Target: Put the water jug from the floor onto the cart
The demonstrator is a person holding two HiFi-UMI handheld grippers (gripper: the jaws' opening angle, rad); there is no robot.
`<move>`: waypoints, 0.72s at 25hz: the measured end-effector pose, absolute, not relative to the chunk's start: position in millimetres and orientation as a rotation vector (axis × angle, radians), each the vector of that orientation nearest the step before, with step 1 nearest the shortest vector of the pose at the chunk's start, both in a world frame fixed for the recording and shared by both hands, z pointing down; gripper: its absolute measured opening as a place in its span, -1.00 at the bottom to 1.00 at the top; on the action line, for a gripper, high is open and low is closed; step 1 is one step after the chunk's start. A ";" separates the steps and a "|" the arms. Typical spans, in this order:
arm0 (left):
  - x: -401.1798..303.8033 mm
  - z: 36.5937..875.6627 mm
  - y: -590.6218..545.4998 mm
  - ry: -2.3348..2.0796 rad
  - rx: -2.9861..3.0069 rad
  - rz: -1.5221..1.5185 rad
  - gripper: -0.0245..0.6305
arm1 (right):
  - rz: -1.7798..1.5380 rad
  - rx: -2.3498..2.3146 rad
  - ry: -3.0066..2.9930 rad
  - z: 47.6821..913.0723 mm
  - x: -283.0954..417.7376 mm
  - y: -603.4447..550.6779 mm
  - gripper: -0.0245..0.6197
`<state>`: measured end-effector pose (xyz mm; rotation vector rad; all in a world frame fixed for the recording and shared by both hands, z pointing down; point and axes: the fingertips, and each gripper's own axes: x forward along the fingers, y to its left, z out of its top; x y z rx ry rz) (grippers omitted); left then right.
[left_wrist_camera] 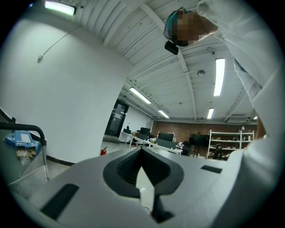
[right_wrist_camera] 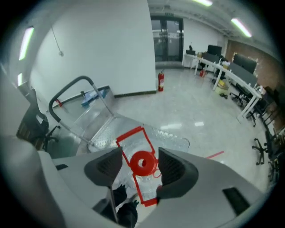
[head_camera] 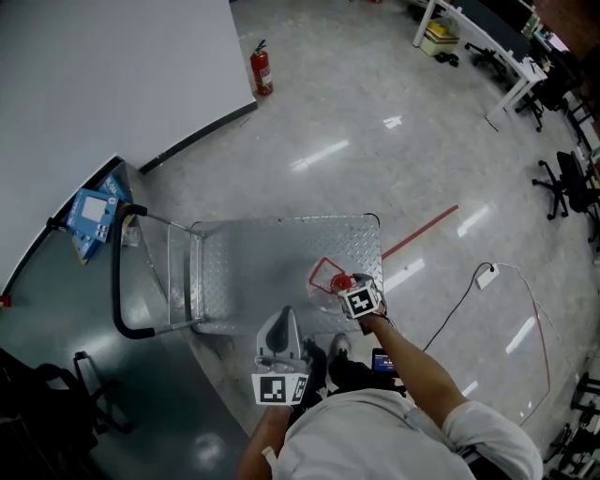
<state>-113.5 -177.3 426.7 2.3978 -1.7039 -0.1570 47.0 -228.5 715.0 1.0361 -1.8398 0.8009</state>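
**Clearances.** A flat steel cart with a chequer-plate deck (head_camera: 253, 267) is parked in front of the operator, its black tubular push handle (head_camera: 118, 281) at the left end. A white wall (head_camera: 103, 66) bounds the area to the left; a red fire extinguisher (head_camera: 262, 70) is stood against its corner. A blue box (head_camera: 93, 215) is lodged between the wall base and the handle. A dark chair (head_camera: 89, 398) is found at the near left. Beyond the deck and to its right, the polished grey floor (head_camera: 375, 122) lies open. It is crossed by a strip of red tape (head_camera: 422, 232) and, further right, by a black cable ending in a white socket block (head_camera: 486, 277). Black office chairs (head_camera: 565, 183) and white desks (head_camera: 469, 23) are placed well apart from the cart.

**Load.** The clear plastic water jug with a red carrying frame (head_camera: 323, 279) is seated on the deck, near its near right edge.

**Right gripper** (right_wrist_camera: 142, 165). It is held over the jug on an outstretched forearm and pointed steeply down. The jaws are spread, with the red screw cap (right_wrist_camera: 143, 161) seen between them. A gap is visible at the left jaw.

**Left gripper** (left_wrist_camera: 142, 151). It is kept close to the body and aimed out across the room. The jaw tips are closed together, with nothing between them.
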 end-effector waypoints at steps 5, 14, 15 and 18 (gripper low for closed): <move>-107.4 409.9 -167.1 -1.686 2.429 -0.197 -0.92 | 0.559 1.324 -2.069 593.8 59.5 -226.2 -0.78; -78.7 383.4 -147.2 -1.634 2.499 -0.267 -0.92 | 0.217 1.667 -2.422 430.4 80.8 -160.8 -0.89; -75.4 381.6 -146.7 -1.629 2.503 -0.274 -0.92 | 0.208 1.657 -2.434 429.4 80.6 -156.0 -0.89; -65.5 379.2 -141.0 -1.609 2.516 -0.280 -0.92 | 0.222 1.624 -2.439 437.4 82.6 -145.5 -0.89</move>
